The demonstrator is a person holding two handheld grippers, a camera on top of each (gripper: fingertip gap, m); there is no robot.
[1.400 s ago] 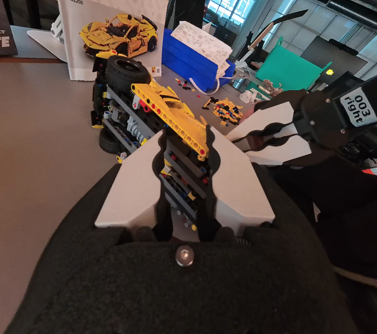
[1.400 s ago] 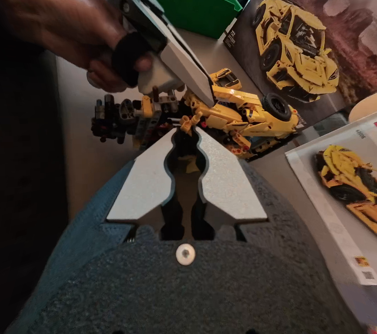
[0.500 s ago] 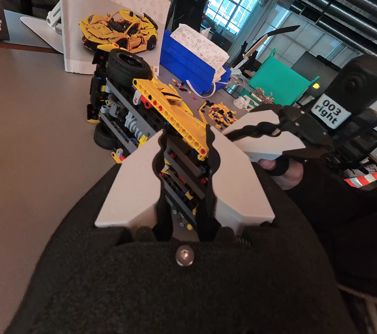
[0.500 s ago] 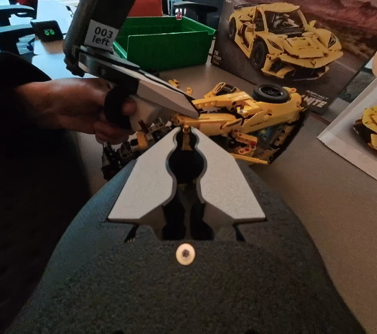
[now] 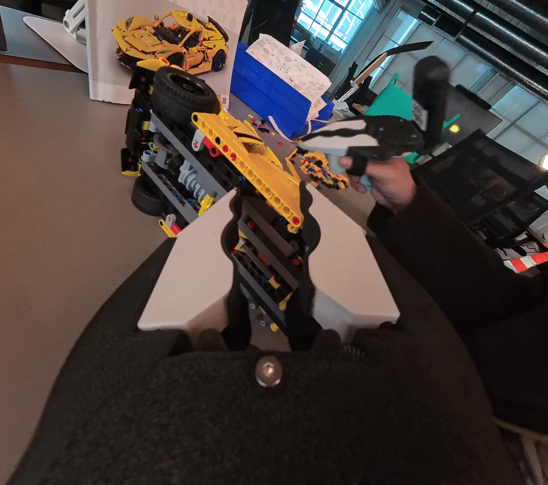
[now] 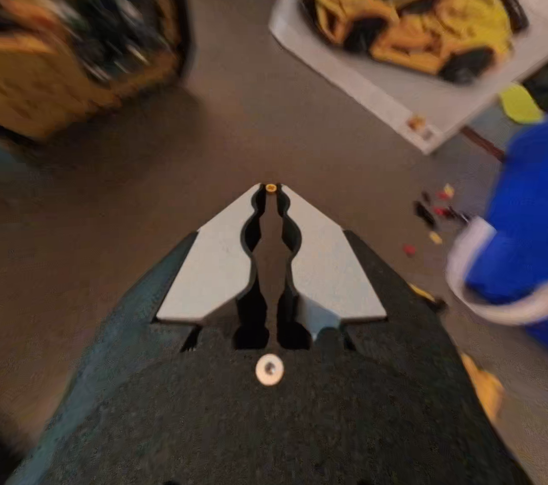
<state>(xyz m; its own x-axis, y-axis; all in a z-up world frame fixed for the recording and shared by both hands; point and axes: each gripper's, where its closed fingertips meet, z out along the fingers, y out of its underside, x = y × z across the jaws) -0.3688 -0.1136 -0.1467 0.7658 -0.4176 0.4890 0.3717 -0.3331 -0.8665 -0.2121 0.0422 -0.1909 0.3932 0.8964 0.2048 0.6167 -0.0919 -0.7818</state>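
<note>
My left gripper (image 5: pixel 268 198) is shut on the underside frame of a yellow and black brick-built car (image 5: pixel 207 150). The car is tilted on its side on the brown table, with a black wheel (image 5: pixel 184 94) uppermost. My right gripper (image 6: pixel 270 185) is shut on a small round yellow piece (image 6: pixel 271 188) at its tips and points down at the bare table. In the left wrist view the right gripper (image 5: pixel 302 141) is held by a hand, to the right of the car and above a small yellow sub-assembly (image 5: pixel 323 171). The right wrist view is blurred; the car (image 6: pixel 74 40) shows at its top left.
An instruction booklet (image 5: pixel 166 26) stands behind the car and shows in the right wrist view (image 6: pixel 415 26). A blue bin (image 5: pixel 267 97) with a white paper bag sits to the right (image 6: pixel 519 233). Small loose pieces (image 6: pixel 439 212) lie in front of it. Some 25 cm of space lies between my two pairs of fingers.
My right gripper has drawn away from the car to the right and tipped down toward the table, its jaws closed tighter on a small yellow piece. My left gripper keeps its hold on the car.
</note>
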